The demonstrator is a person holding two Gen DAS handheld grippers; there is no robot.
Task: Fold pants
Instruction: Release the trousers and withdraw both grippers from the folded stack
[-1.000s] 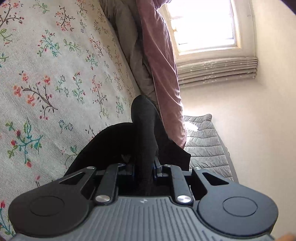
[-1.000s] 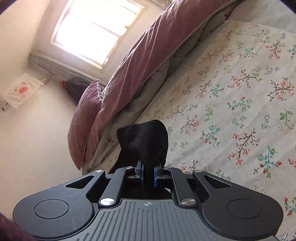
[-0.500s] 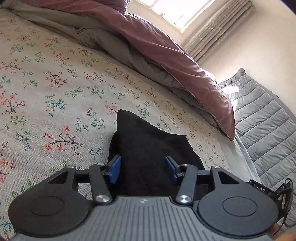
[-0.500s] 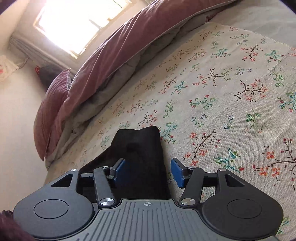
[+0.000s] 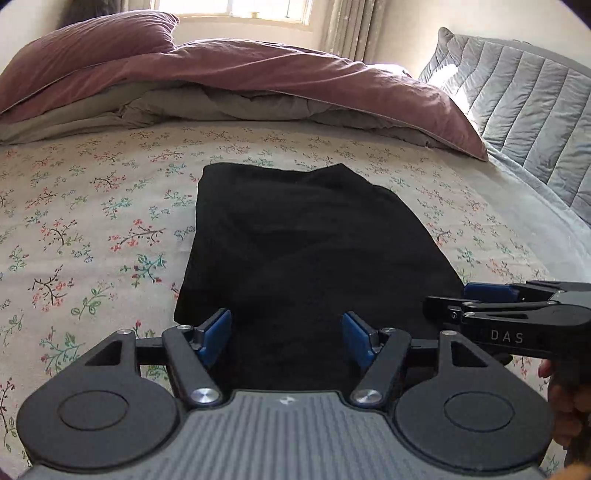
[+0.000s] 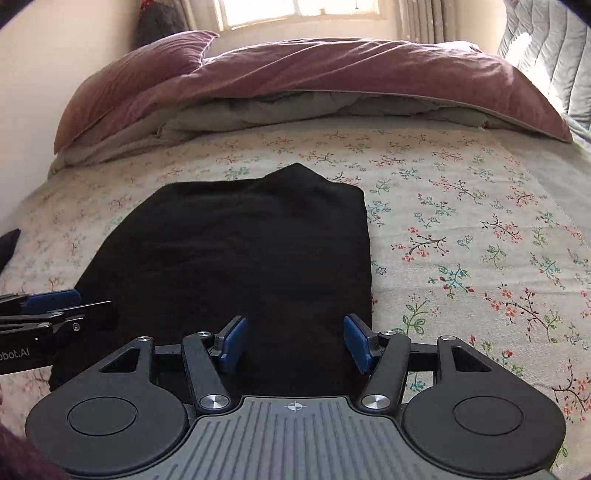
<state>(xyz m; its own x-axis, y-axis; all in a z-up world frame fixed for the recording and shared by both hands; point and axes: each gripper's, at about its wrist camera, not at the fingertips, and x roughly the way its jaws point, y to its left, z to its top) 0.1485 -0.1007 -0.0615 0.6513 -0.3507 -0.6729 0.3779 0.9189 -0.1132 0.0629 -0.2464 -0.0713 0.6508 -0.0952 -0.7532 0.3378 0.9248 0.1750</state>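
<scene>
The black pants (image 5: 306, 240) lie folded in a flat rectangle on the floral bedsheet (image 5: 92, 229); they also show in the right wrist view (image 6: 240, 258). My left gripper (image 5: 286, 338) is open and empty, above the pants' near edge on the left side. My right gripper (image 6: 295, 343) is open and empty, above the near edge on the right side. Each gripper shows from the side in the other's view: the right gripper (image 5: 480, 299) and the left gripper (image 6: 51, 306).
A rumpled mauve duvet (image 5: 258, 74) with a grey underside and a mauve pillow (image 5: 85, 44) lie across the far side of the bed. A grey quilted headboard (image 5: 524, 92) stands at the right. A window (image 6: 295, 11) is behind.
Both grippers let go of the pants and opened. They have pulled back and levelled out, and the pants now lie flat on the bed.
</scene>
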